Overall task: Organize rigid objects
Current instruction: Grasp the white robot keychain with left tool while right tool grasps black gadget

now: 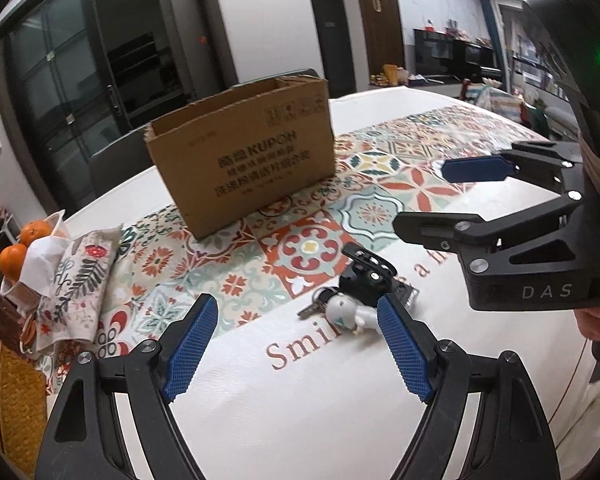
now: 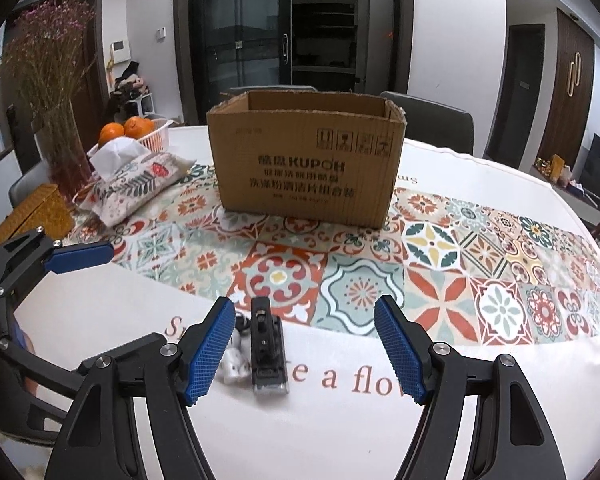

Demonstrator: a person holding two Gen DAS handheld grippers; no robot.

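Note:
An open brown cardboard box [image 1: 244, 160] stands on the patterned table runner; it also shows in the right wrist view [image 2: 306, 164]. Near the table's front lie a black clip-like mount [image 1: 366, 276] and a key [image 1: 310, 309] with a small white figurine [image 1: 346, 312]. In the right wrist view the black mount [image 2: 267, 350] lies between the fingers near the left pad, with the white figurine [image 2: 234, 362] beside it. My left gripper [image 1: 298, 346] is open and empty just short of the key and figurine. My right gripper [image 2: 306, 350] is open and empty; it also shows in the left wrist view [image 1: 432, 194].
A fabric tissue pouch [image 2: 134, 190], a white basket of oranges [image 2: 134, 130], a vase of dried flowers [image 2: 60, 120] and a woven yellow box [image 2: 32, 214] stand at the table's left. Dark chairs [image 2: 432, 118] stand behind the table.

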